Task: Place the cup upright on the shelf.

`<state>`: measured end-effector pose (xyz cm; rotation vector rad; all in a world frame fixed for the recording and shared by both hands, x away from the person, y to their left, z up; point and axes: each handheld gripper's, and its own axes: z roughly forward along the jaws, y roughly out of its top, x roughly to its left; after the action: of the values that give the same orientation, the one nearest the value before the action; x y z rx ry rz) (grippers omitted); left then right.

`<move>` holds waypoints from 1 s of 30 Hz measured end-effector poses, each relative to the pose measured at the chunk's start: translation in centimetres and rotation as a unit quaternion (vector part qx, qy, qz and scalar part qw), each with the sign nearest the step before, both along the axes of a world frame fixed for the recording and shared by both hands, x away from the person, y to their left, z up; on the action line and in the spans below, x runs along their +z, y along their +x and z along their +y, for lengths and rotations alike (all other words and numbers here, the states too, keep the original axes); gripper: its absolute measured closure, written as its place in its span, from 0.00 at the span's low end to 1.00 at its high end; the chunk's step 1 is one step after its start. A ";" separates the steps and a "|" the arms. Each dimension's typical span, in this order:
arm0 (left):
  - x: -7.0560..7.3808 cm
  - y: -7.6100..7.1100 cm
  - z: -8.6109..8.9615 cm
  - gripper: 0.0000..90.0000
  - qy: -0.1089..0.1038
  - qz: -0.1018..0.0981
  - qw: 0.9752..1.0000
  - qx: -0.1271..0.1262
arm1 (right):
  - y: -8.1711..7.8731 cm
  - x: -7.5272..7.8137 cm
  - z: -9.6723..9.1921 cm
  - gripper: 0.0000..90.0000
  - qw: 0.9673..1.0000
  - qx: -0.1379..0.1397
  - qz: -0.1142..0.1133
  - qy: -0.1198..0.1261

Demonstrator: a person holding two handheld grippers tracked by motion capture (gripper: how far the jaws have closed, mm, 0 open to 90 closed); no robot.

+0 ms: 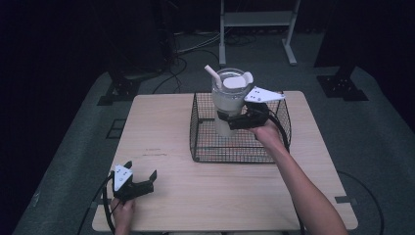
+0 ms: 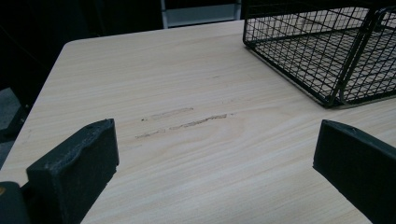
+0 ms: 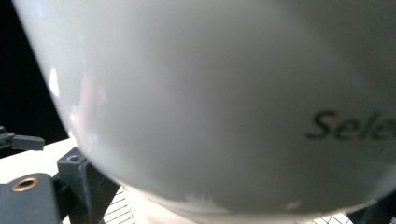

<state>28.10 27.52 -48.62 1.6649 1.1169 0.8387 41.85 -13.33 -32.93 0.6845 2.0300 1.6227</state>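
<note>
The right gripper [image 1: 234, 119] is clamped on the lower body of a white tumbler [image 1: 230, 100], which stands upright within the outline of the wire basket [image 1: 198, 132], toward its far side; whether its base rests on the basket floor or hangs clear of it cannot be told. The tumbler carries a lid and a straw [image 1: 212, 74] that leans away from the right gripper. In the right gripper view the tumbler's pale wall [image 3: 196, 102] sits hard against the camera, with part of a printed word at its edge and basket mesh showing beneath. The step in hand appears to be moving the tumbler into or out of the basket. To do it well, the tumbler should be kept vertical so the straw and lid stay undisturbed, travel should be straight up or down until the base clears the basket rim, and the grip should be held firm, since the smooth tapered wall could slide between the jaws. The right forearm [image 1: 298, 183] reaches diagonally from the near edge of the table [image 1: 161, 117] over the basket's near right corner, hand level behind the gripper. The left gripper [image 1: 139, 187] rests near the table's near left corner, well apart from the basket, its jaws spread wide over bare wood [image 2: 196, 154] and holding nothing.
</note>
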 end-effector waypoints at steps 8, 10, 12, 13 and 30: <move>0.0 0.0 0.1 0.00 -0.001 0.000 1.000 0.000 | 2.6 -1.2 0.9 0.09 1.000 0.001 0.010 0.008; 0.0 0.0 0.1 0.00 -0.001 -0.001 1.000 0.000 | 3.2 -1.4 1.1 0.09 1.000 0.002 0.006 0.002; 0.0 0.0 0.1 0.00 0.000 -0.001 1.000 -0.001 | 3.6 -1.7 1.5 0.09 1.000 -0.001 0.006 -0.006; 0.0 0.0 0.1 0.00 0.000 -0.002 1.000 -0.001 | 3.8 -1.8 1.6 0.09 1.000 0.000 0.005 -0.009; 0.0 0.0 0.1 0.00 -0.001 -0.003 1.000 -0.002 | 6.3 -4.9 2.9 0.09 0.999 0.004 0.037 -0.015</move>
<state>28.06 27.64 -48.59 1.6609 1.1110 0.8386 48.17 -10.40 -37.78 0.7369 2.1064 1.5900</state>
